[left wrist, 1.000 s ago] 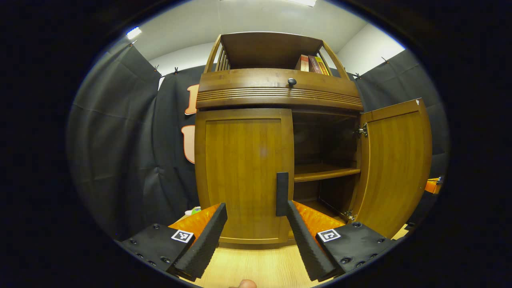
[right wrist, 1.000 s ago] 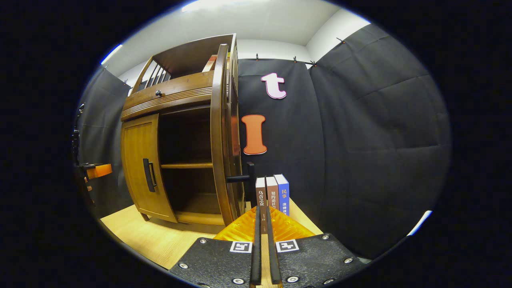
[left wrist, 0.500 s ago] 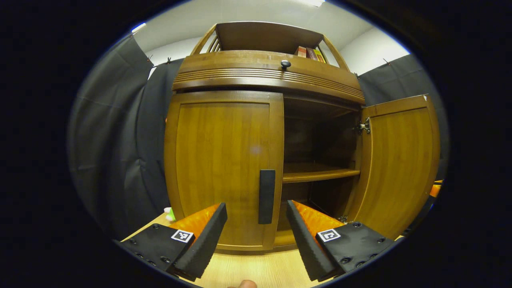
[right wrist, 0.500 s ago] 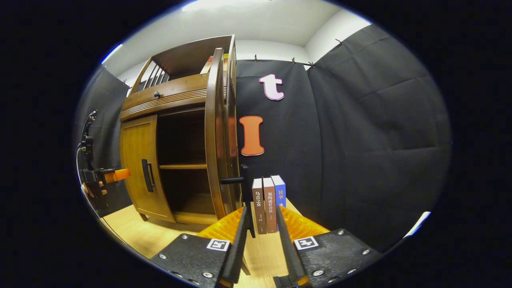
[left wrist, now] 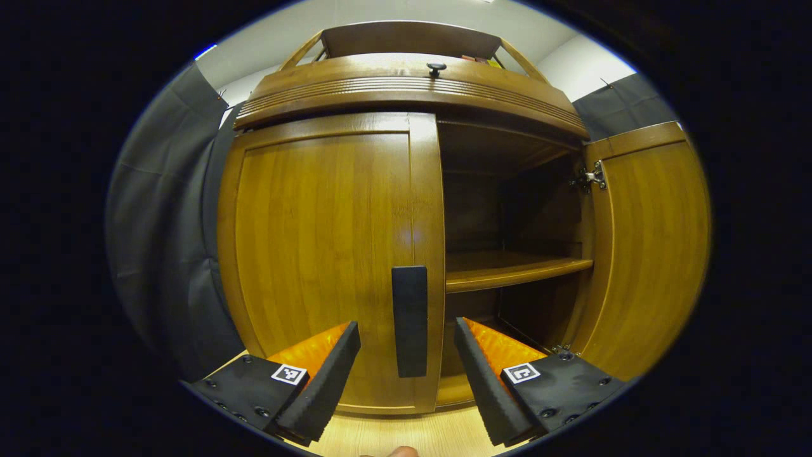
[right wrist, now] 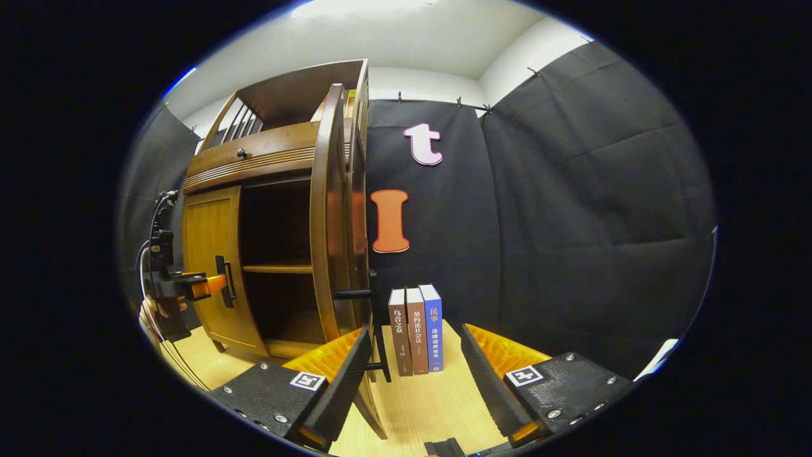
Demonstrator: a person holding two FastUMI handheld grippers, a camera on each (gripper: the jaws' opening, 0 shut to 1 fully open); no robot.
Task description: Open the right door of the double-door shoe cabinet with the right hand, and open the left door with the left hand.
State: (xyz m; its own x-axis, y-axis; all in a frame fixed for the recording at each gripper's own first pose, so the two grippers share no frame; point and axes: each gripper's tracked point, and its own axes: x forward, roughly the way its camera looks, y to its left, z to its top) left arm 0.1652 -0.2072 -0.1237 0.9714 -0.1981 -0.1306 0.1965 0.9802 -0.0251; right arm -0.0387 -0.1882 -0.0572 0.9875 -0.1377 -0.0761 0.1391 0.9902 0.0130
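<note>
Both grippers' jaws gape — left gripper [left wrist: 406, 368] straddling the left door's handle [left wrist: 410, 320], untouched.

Black cloth walls [right wrist: 571, 209] hang below a white ceiling [right wrist: 406, 32]; three books [right wrist: 415, 330] stand on the light wooden floor [right wrist: 431, 400].

Your left tool [right wrist: 219, 284] sits far off in the right gripper view, so you cannot tell whether it touches the black bar handle [left wrist: 410, 320]. The brown wooden shoe cabinet [left wrist: 330, 241] hides its lower shelf in shadow. The books on top [left wrist: 479, 59] are barely visible.
</note>
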